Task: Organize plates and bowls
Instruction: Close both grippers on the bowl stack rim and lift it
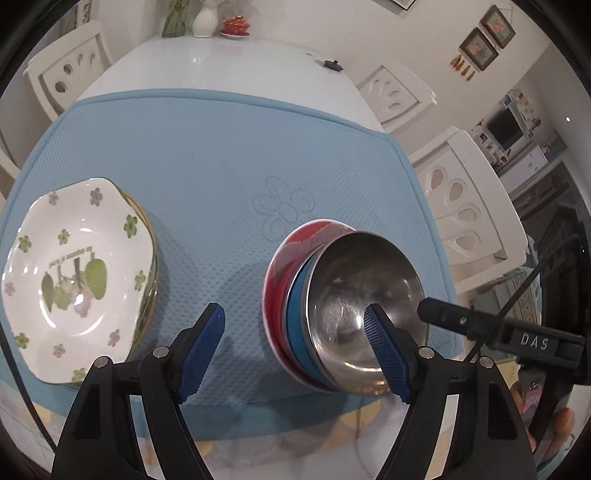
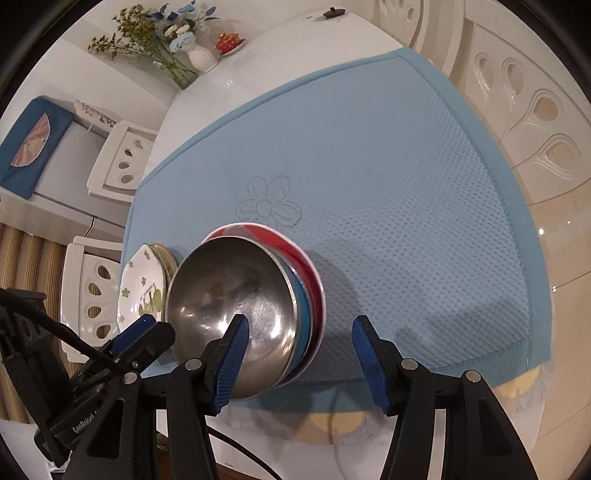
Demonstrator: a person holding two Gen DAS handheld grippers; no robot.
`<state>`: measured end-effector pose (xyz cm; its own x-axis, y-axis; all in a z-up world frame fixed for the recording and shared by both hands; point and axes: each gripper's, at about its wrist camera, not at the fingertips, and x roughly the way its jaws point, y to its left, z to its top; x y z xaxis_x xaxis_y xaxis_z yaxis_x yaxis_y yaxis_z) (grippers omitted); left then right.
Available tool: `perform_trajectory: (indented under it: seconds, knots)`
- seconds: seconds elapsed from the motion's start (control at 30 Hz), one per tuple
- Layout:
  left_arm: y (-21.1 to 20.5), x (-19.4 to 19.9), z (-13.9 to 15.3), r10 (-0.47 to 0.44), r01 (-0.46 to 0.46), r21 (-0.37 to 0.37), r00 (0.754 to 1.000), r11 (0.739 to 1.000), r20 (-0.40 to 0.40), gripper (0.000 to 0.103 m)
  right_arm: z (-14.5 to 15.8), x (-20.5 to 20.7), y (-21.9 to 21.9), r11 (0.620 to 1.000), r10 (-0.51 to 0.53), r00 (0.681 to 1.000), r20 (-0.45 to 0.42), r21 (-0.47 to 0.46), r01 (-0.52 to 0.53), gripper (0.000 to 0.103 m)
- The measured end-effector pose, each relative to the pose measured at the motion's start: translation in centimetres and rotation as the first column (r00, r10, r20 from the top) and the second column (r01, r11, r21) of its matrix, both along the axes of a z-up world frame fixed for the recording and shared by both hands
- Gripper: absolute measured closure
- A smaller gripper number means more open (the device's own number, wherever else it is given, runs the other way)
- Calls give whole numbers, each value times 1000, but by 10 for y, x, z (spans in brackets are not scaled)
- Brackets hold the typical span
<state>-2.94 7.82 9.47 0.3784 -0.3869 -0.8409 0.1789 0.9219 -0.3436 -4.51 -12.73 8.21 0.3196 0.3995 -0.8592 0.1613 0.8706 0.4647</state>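
A steel bowl sits nested in a blue bowl and a red bowl near the front of the blue mat. My left gripper is open across the stack's left rim, with one pad over the steel bowl's hollow and the other outside the stack. My right gripper is open across the right rim of the steel bowl in the same way. I see neither gripper's pads pressing on the rim. A white flowered plate lies on top of a plate stack to the left.
The mat covers a white table that carries a vase, a red lidded cup and a small black object at the far end. White chairs stand around it. The table's front edge is just under both grippers.
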Motion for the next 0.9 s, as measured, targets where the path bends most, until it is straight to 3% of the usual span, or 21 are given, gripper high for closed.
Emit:
perform_trajectory:
  seconds: [0.17, 0.33, 0.5, 0.9]
  knots:
    - [-6, 6, -7, 19, -19, 23, 1000, 1000, -2, 28, -13, 4, -1, 1000, 10, 1000, -23, 8, -10, 47]
    - [-12, 20, -4, -19, 17, 67, 999, 998, 27, 28, -28, 3, 1, 999, 25, 998, -56, 38, -23, 47]
    - [-18, 35, -12, -78, 79, 27, 997, 997, -17, 32, -43, 0, 8, 994, 31, 995, -94, 104, -21, 47]
    - [-21, 40, -33, -57, 56, -14, 997, 998, -56, 40, -69, 6, 8, 978, 21, 994, -112, 208, 2, 47]
